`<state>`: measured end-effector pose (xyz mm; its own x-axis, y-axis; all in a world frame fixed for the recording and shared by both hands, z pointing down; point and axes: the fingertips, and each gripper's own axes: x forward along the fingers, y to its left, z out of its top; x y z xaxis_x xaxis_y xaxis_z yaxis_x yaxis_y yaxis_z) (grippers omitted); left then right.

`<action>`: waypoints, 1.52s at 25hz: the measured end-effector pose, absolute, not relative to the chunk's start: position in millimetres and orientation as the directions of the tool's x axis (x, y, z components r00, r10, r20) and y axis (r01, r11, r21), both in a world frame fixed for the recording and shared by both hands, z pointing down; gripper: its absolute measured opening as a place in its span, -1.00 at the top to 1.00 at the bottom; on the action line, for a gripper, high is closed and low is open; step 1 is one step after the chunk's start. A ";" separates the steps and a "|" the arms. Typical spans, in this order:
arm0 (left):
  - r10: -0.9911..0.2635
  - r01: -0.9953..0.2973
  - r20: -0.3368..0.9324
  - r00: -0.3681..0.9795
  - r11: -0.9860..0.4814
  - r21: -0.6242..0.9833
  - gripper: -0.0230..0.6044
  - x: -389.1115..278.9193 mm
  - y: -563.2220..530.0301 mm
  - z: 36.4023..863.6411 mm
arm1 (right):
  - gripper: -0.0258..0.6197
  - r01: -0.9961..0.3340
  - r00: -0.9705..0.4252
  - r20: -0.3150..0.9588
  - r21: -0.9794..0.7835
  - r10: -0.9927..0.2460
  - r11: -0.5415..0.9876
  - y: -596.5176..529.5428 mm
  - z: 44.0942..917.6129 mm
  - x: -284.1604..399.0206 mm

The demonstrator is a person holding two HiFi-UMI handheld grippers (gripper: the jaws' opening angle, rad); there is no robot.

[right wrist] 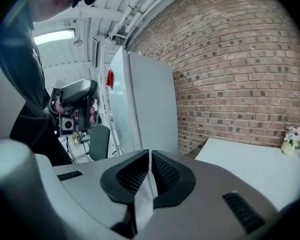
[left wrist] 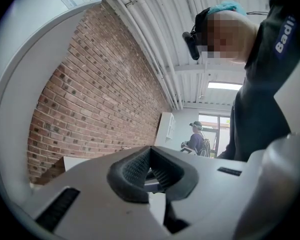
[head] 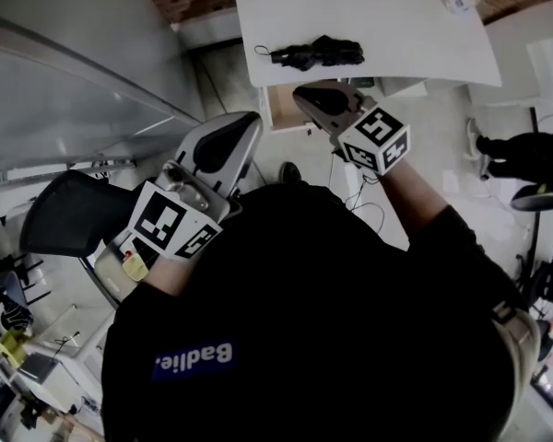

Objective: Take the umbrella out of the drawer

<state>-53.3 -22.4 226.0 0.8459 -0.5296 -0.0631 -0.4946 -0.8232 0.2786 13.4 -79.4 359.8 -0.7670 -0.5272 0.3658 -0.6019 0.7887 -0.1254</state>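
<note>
Umbrella (head: 318, 53): black and folded. It lies on the white table (head: 396, 35) close to the near edge, left of middle, with its wrist loop trailing toward the left edge. It is out of the drawer.
Drawer (head: 278, 109): stands open under the table's near edge. The right gripper covers most of its inside, so the contents cannot be determined.
Right gripper (right wrist: 150, 154): hangs in front of the drawer, apart from the umbrella. Its jaws are closed to a hairline with nothing between them.
Left gripper (left wrist: 150, 151): sits beside the person's torso, well apart from the table. Its jaw tips are together and it is empty.
Hidden: the dark torso (head: 304, 320) blocks the floor before the table. A small object (head: 461, 3) near the table's right edge is too small to identify.
Clearance: the table surface is open around the umbrella. A black chair (head: 69, 215) stands at the left, apart from the table. A second person (head: 525, 155) is at the right.
</note>
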 end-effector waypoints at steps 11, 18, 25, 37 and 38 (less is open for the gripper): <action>-0.521 -0.488 -0.064 0.851 -0.830 0.270 0.92 -54.5 -8.9 227.1 | 0.83 -0.559 -0.822 0.255 -0.184 -0.510 0.809 -41.5 319.4 -9.1; -0.518 -0.486 -0.063 0.853 -0.833 0.265 0.92 -55.8 -5.8 224.9 | 0.83 -0.540 -0.837 0.224 -0.186 -0.500 0.821 -36.4 304.2 -17.6; -0.520 -0.487 -0.065 0.852 -0.832 0.267 0.92 -59.7 -9.3 226.2 | 0.83 -0.542 -0.835 0.225 -0.186 -0.502 0.819 -41.4 304.2 -21.2; -0.523 -0.489 -0.062 0.850 -0.827 0.277 0.92 -64.7 -10.0 229.8 | 0.83 -0.544 -0.833 0.237 -0.188 -0.499 0.818 -42.8 307.4 -26.2; -0.523 -0.489 -0.062 0.850 -0.827 0.278 0.92 -65.2 -9.6 230.1 | 0.83 -0.544 -0.833 0.237 -0.188 -0.500 0.818 -42.5 307.5 -26.6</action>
<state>-65.2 -9.6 230.1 0.8500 -0.5232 -0.0615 -0.4889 -0.8269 0.2779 -26.6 -42.5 307.5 -0.8331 -0.5000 0.2365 -0.5442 0.8176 -0.1883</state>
